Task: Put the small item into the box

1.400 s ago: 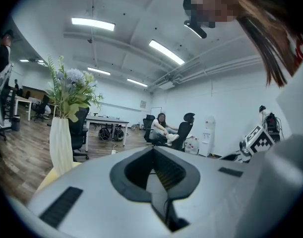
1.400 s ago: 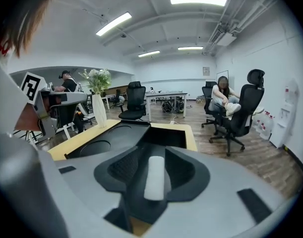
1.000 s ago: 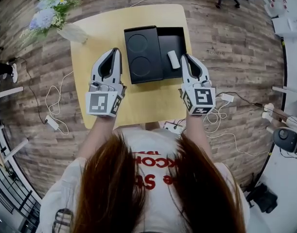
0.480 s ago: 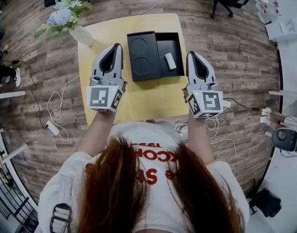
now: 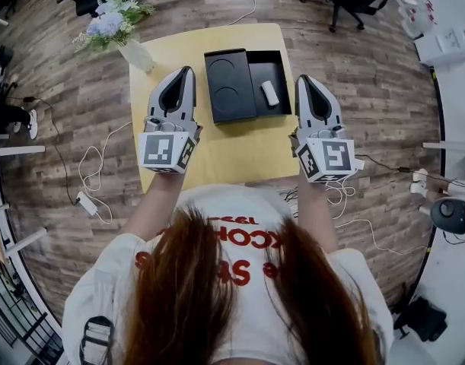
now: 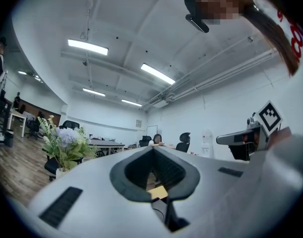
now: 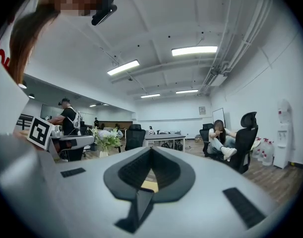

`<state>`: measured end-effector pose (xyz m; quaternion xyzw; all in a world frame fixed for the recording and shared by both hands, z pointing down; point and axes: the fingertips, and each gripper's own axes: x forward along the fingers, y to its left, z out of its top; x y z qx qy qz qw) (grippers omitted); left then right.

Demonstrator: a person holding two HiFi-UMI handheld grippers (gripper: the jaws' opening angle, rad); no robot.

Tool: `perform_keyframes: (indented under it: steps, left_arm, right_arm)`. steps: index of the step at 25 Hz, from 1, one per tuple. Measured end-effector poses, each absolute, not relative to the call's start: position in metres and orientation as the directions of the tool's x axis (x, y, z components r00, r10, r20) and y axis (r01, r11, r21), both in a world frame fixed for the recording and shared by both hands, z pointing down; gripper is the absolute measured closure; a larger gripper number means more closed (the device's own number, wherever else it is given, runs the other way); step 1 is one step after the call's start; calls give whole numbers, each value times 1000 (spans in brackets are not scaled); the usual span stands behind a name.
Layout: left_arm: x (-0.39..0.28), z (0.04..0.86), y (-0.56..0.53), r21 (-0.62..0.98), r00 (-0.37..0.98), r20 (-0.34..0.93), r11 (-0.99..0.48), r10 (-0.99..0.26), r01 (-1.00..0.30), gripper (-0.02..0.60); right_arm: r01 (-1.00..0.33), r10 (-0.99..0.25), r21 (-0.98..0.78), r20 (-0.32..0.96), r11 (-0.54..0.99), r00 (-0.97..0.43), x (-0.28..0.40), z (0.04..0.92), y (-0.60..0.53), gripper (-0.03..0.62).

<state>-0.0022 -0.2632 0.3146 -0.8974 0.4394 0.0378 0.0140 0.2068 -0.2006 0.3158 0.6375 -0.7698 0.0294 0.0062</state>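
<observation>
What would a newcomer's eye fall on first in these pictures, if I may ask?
The open black box on the yellow table, with a small white item lying in it and its lid beside it. Next, the left tool and right tool, both shut and empty, held either side of it.

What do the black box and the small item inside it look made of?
Black box: matte black, probably rigid cardboard or plastic. It has crisp straight edges and shows no glare, but the head view cannot settle which.
Small item: smooth white with rounded ends, likely plastic. It is too small to be sure.
</observation>
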Motion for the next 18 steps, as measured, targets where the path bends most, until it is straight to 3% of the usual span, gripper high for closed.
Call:
perform_keyframes:
  steps: [18]
  left_arm:
    - [-8,306,-262,-20,610,-103,-612,-785,-791,575]
  right_arm:
    - [-980,-981,-38,24,194,-194,197,304,-204,589]
